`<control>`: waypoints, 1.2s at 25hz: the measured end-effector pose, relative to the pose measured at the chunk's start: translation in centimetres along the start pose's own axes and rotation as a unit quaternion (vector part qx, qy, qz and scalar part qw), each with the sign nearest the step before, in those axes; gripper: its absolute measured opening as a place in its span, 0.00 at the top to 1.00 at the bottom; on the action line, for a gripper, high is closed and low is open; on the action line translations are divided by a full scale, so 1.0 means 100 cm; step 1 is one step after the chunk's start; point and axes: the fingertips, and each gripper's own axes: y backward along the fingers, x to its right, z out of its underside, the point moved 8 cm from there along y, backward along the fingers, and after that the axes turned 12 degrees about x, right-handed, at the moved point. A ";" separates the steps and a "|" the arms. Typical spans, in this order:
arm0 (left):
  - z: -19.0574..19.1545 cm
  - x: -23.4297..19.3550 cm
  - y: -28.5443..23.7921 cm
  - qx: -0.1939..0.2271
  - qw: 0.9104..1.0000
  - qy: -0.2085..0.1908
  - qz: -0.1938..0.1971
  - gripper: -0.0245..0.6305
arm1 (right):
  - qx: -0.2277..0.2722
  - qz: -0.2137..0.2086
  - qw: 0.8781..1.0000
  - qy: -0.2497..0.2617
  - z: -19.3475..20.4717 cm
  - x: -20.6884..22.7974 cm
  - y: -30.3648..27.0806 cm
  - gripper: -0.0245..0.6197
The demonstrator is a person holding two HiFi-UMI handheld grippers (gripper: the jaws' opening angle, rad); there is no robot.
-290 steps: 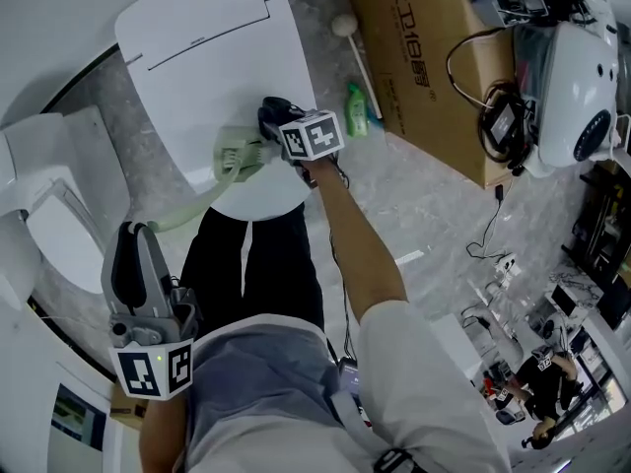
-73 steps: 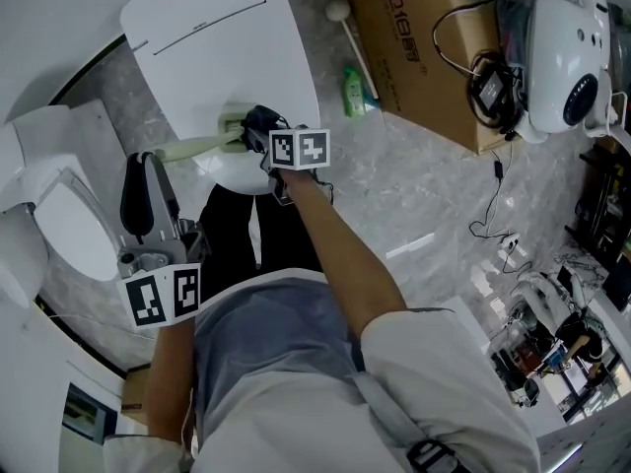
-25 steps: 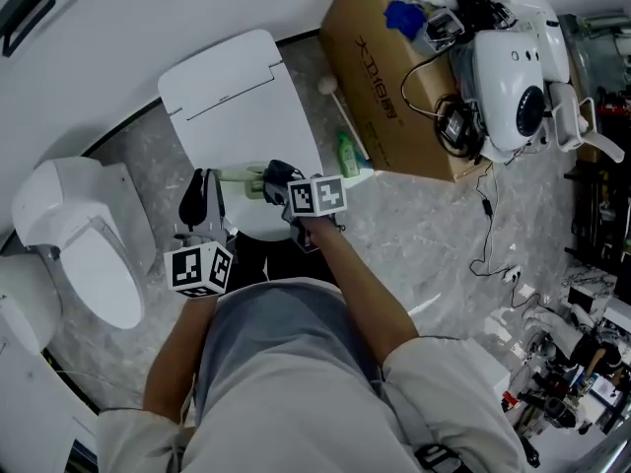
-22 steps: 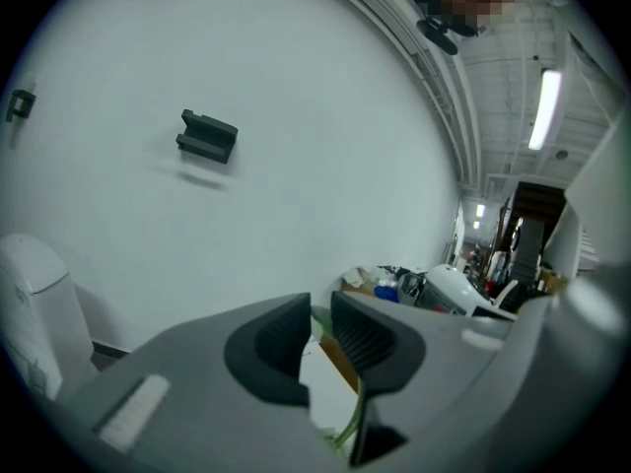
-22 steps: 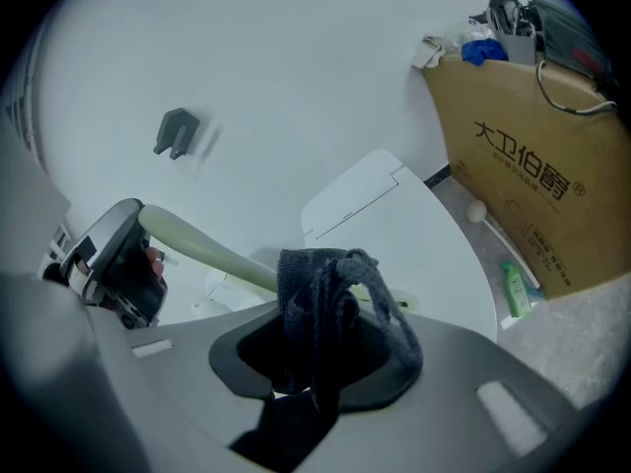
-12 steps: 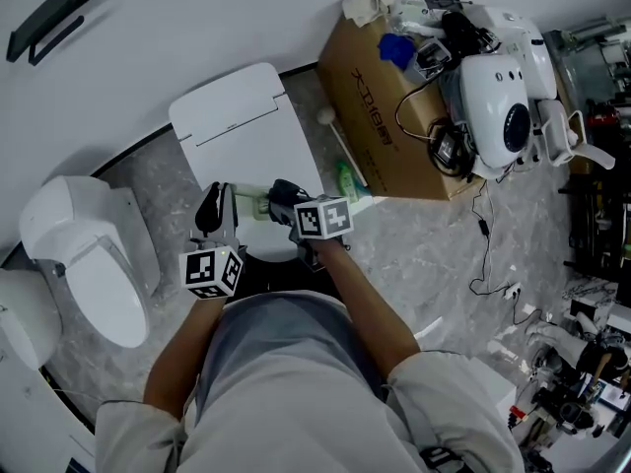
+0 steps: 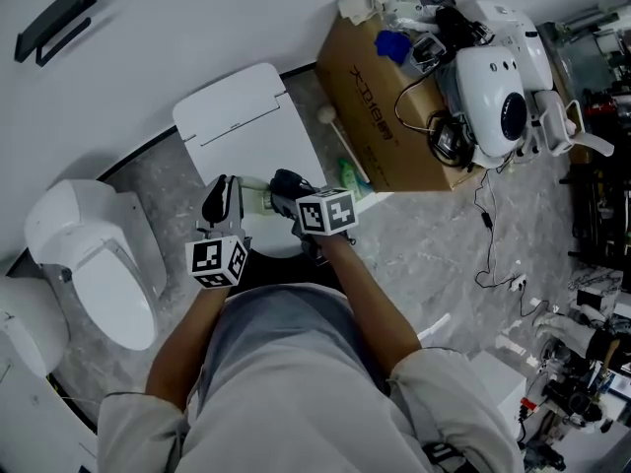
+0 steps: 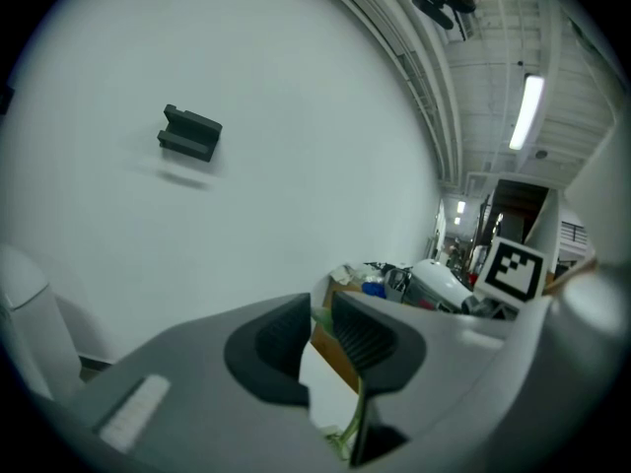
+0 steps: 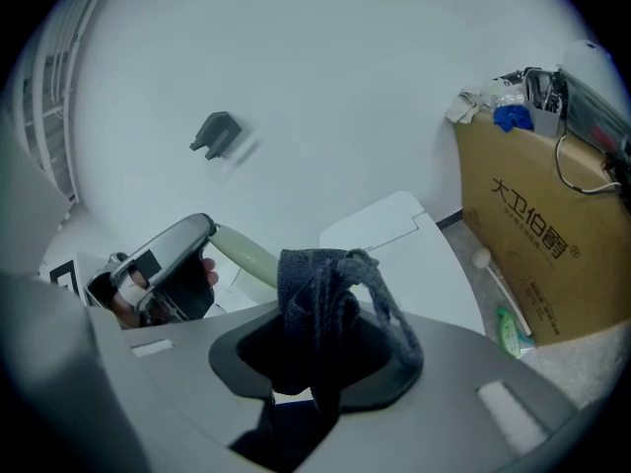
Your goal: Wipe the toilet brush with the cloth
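1. The right gripper point(image 9: 314, 351) pinches a bunched dark grey-blue woven cloth point(image 9: 330, 299).
2. The left gripper point(image 8: 317, 325) is clamped on the pale green plastic toilet brush point(image 9: 245, 254) (a sliver in its own view, a rounded shaft in the right gripper view).
3. Only the head view shows the white toilet lid point(image 7: 246, 126) beyond both.
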 end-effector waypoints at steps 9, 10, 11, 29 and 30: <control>0.000 0.000 0.001 0.000 1.000 -0.009 0.013 0.96 | 0.032 0.007 0.999 0.018 -0.011 -0.024 0.011 0.80; 0.000 -0.001 0.002 -0.001 1.000 -0.009 0.013 0.96 | 0.035 0.008 0.999 0.018 -0.012 -0.027 0.011 0.80; 0.000 -0.002 0.003 -0.001 1.000 -0.009 0.013 0.96 | 0.036 0.008 0.999 0.019 -0.012 -0.029 0.012 0.80; -0.001 -0.008 0.007 0.002 1.000 0.001 0.020 0.96 | 0.048 -0.018 0.996 0.071 -0.032 -0.070 0.019 0.80; -0.001 -0.008 0.008 0.001 1.000 0.002 0.021 0.96 | 0.050 -0.022 0.996 0.073 -0.034 -0.072 0.019 0.80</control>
